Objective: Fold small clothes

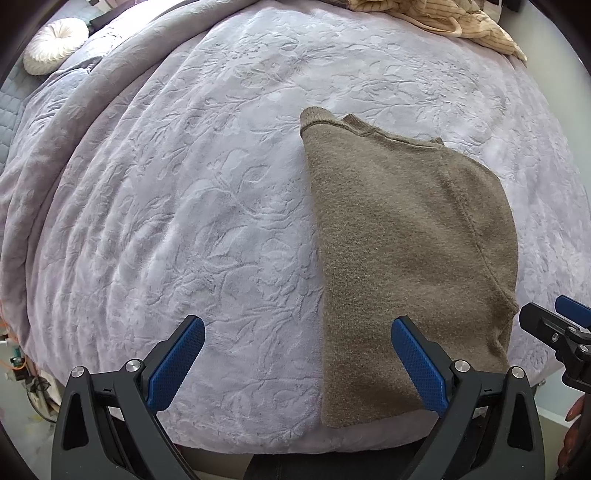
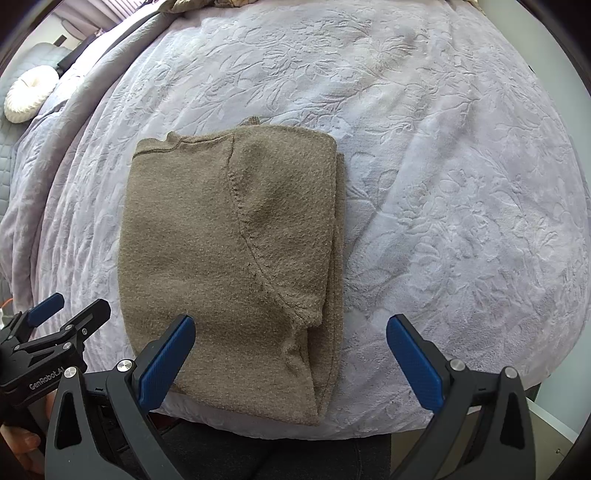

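Note:
A brown knit sweater (image 1: pixel 406 240) lies folded lengthwise on the lilac embossed blanket (image 1: pixel 184 203), its hem at the near edge of the bed. It also shows in the right wrist view (image 2: pixel 221 240), with a sleeve seam curving across the top layer. My left gripper (image 1: pixel 297 363) is open and empty above the sweater's near left edge. My right gripper (image 2: pixel 290 360) is open and empty above the sweater's near right edge. Each gripper shows at the edge of the other's view, the right gripper (image 1: pixel 554 328) and the left gripper (image 2: pixel 59 321).
A white round cushion (image 1: pixel 55 44) lies at the far left. A beige striped garment (image 1: pixel 443 18) is heaped at the far edge of the bed. The blanket (image 2: pixel 461 184) spreads to the right of the sweater. The bed's near edge runs just below the grippers.

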Motion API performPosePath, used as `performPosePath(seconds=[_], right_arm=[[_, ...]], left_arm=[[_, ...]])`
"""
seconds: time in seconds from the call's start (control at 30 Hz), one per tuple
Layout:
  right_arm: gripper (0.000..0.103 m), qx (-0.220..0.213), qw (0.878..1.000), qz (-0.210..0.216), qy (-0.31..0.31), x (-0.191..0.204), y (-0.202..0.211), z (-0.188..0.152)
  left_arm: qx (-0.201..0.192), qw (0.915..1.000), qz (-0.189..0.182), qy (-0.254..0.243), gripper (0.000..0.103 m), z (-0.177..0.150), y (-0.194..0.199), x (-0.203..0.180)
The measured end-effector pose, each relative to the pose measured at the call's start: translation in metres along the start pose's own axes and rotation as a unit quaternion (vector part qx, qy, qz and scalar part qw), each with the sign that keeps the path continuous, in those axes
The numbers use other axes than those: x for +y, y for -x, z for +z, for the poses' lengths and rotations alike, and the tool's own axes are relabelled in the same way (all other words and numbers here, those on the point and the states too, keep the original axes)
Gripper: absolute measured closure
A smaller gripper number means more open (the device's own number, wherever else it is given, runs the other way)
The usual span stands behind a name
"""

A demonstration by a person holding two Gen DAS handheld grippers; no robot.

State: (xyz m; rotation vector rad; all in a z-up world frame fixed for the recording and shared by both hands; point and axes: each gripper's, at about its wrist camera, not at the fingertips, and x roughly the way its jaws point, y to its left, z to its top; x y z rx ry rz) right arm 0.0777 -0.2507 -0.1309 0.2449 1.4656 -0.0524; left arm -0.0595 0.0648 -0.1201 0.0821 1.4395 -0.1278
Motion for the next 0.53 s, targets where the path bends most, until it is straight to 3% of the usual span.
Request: performPosePath(seconds=[0.53], right_arm=[[0.000,0.002,1.000,-0.001,0.002,0.0047,-0.0012,-0.0016]], left_arm=[[-0.012,0.9999,0.003,0.001,0.002,-0.0008,0.0009,0.0000]])
